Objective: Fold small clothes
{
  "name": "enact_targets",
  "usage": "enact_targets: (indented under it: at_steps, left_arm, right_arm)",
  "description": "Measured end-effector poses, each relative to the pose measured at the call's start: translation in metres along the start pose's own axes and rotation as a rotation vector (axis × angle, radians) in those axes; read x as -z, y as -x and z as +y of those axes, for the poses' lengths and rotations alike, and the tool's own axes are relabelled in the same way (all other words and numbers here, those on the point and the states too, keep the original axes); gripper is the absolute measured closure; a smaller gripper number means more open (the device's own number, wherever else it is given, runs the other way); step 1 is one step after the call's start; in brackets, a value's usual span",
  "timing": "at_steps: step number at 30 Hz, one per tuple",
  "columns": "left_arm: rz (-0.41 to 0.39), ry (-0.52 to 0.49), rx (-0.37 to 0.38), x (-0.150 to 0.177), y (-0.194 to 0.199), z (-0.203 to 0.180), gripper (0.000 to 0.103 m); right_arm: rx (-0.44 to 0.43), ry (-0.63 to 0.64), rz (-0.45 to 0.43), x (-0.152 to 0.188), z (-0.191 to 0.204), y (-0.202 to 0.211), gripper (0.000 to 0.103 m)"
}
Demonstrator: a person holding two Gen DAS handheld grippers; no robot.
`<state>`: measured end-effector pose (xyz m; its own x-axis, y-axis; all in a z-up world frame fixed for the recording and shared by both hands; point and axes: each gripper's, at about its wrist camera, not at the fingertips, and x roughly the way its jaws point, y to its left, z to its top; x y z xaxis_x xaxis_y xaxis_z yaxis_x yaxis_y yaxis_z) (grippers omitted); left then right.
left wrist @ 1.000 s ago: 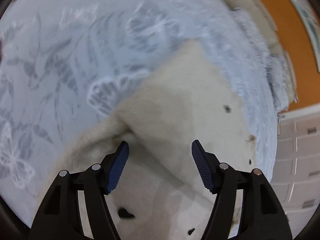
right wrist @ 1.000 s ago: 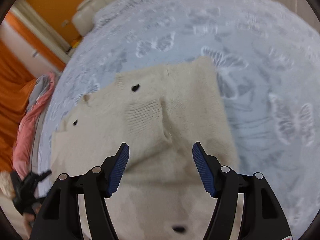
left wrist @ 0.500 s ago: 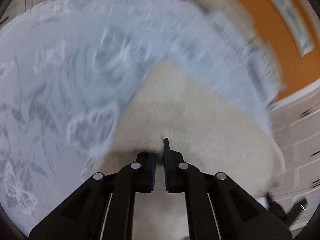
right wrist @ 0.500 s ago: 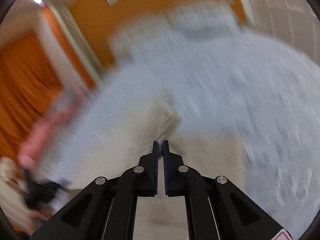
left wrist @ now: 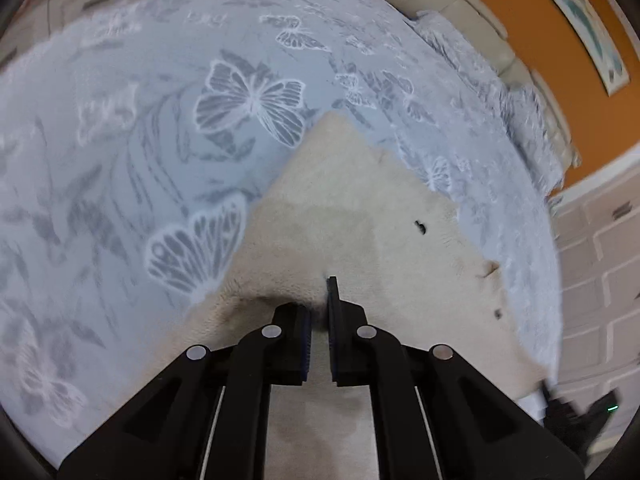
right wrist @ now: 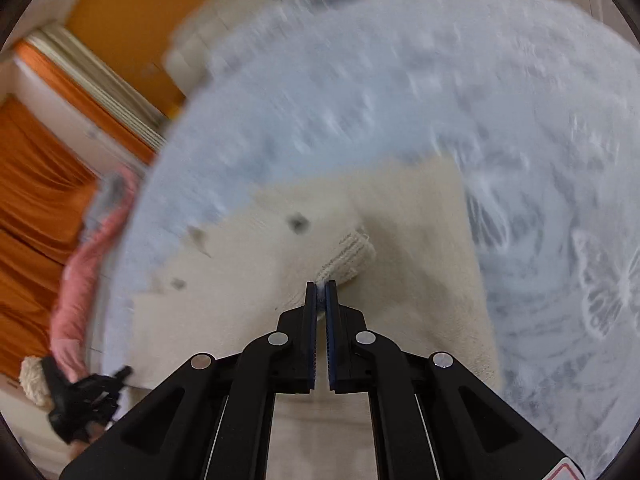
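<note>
A cream knitted sweater (left wrist: 360, 208) with small black dots lies on a pale blue butterfly bedspread (left wrist: 160, 120). My left gripper (left wrist: 318, 300) is shut on a pinch of its fabric near the left edge, and the cloth bunches up around the pads. In the right wrist view the same sweater (right wrist: 408, 216) spreads ahead. My right gripper (right wrist: 320, 292) is shut on the fabric just below a ribbed cuff (right wrist: 352, 252), which stands up from the jaws. That view is blurred by motion.
The bedspread (right wrist: 400, 80) stretches far on all sides. A cream headboard (left wrist: 460, 12) and orange wall (left wrist: 560, 60) lie beyond. White drawers (left wrist: 600, 280) stand at the right. A pink garment (right wrist: 84, 264) and orange curtain (right wrist: 36, 200) are at the left.
Both grippers went from wide open to shut on the cream sweater. Both have since lifted, pulling the pinched fabric up from the bedspread.
</note>
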<state>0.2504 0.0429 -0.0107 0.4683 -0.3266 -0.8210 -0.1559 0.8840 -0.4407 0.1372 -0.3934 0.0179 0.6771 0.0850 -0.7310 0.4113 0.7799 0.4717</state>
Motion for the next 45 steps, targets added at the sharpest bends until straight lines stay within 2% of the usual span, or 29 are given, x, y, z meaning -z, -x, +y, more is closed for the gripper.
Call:
enact_targets:
  at_steps: [1,3,4,5,7,8,9,11,14,16,19,20,22,23,24,25,26,27,28,30,32,34,35,37,41,43,44,45]
  left_arm:
    - [0.022,-0.016,-0.024,0.001,-0.010,0.000,0.097]
    - [0.072,-0.066,-0.082,0.005,-0.026,-0.001,0.096]
    - [0.080,-0.087,-0.093,0.009,-0.026,-0.002,0.096]
    - [0.072,-0.103,-0.083,0.012,-0.019,-0.003,0.091]
    - [0.051,-0.122,-0.043,0.019,0.005,-0.001,0.082]
    - [0.052,-0.133,-0.030,0.023,0.015,0.002,0.063]
    - [0.053,-0.147,-0.026,0.029,0.026,0.006,0.046]
    - [0.057,-0.178,-0.051,0.047,0.050,0.018,0.040]
    - [0.158,-0.207,-0.100,0.084,0.067,0.045,0.040]
    - [0.219,-0.169,-0.102,0.110,0.072,0.068,0.038]
    - [0.297,-0.077,-0.075,0.137,0.070,0.092,0.024]
    - [0.301,-0.054,-0.048,0.143,0.069,0.097,0.020]
    - [0.277,-0.094,-0.053,0.149,0.069,0.094,0.020]
    - [0.288,-0.122,-0.068,0.150,0.068,0.090,0.023]
    - [0.300,-0.144,-0.094,0.148,0.069,0.086,0.045]
    - [0.307,-0.146,-0.085,0.144,0.071,0.084,0.062]
    - [0.322,-0.133,-0.034,0.140,0.074,0.085,0.095]
    - [0.339,-0.109,0.023,0.135,0.080,0.087,0.099]
    - [0.332,-0.079,0.069,0.128,0.093,0.090,0.099]
    - [0.301,-0.128,0.078,0.119,0.116,0.090,0.099]
    - [0.282,-0.219,0.056,0.116,0.137,0.088,0.099]
    - [0.285,-0.288,0.004,0.119,0.146,0.092,0.099]
    - [0.295,-0.292,-0.011,0.121,0.146,0.095,0.100]
    - [0.333,-0.277,-0.040,0.131,0.136,0.104,0.103]
    - [0.386,-0.185,-0.036,0.151,0.114,0.115,0.102]
    - [0.378,-0.135,-0.026,0.160,0.111,0.114,0.077]
    - [0.366,-0.129,-0.048,0.163,0.112,0.111,0.048]
    - [0.348,-0.124,-0.061,0.165,0.113,0.110,0.034]
  right_arm:
    - [0.042,0.014,0.039,0.003,-0.005,-0.010,0.100]
    - [0.142,0.016,0.198,0.015,-0.022,-0.041,0.100]
    - [0.188,0.016,0.243,0.020,-0.025,-0.045,0.101]
    - [0.197,0.012,0.242,0.022,-0.025,-0.038,0.101]
    - [0.156,0.010,0.172,0.030,-0.025,0.007,0.091]
    - [0.160,0.019,0.150,0.037,-0.027,0.031,0.078]
    - [0.174,0.029,0.139,0.045,-0.029,0.048,0.059]
    - [0.223,0.050,0.135,0.071,-0.043,0.084,0.046]
    - [0.276,0.019,0.252,0.123,-0.070,0.117,0.043]
    - [0.281,-0.049,0.343,0.159,-0.085,0.126,0.043]
    - [0.195,-0.164,0.416,0.194,-0.091,0.129,0.042]
    - [0.167,-0.184,0.434,0.203,-0.088,0.124,0.042]
    - [0.143,-0.183,0.451,0.212,-0.076,0.116,0.042]
    - [0.131,-0.180,0.445,0.212,-0.069,0.111,0.047]
    - [0.113,-0.181,0.438,0.209,-0.064,0.110,0.072]
    - [0.077,-0.184,0.426,0.205,-0.056,0.109,0.088]
    - [0.040,-0.185,0.385,0.198,-0.048,0.118,0.090]
    - [0.025,-0.170,0.343,0.190,-0.036,0.123,0.091]
    - [0.017,-0.140,0.301,0.183,-0.028,0.135,0.092]
    - [0.027,-0.078,0.237,0.172,-0.014,0.163,0.094]
    - [0.036,-0.050,0.222,0.170,-0.012,0.180,0.098]
    - [0.118,0.004,0.243,0.179,-0.016,0.187,0.098]
    - [0.142,0.012,0.260,0.183,-0.020,0.185,0.098]
    - [0.161,-0.016,0.336,0.199,-0.034,0.171,0.099]
    - [0.165,-0.094,0.380,0.215,-0.046,0.158,0.097]
    - [0.188,-0.101,0.366,0.215,-0.042,0.158,0.088]
    - [0.195,-0.097,0.359,0.216,-0.043,0.163,0.075]
    - [0.203,-0.092,0.344,0.215,-0.044,0.165,0.055]
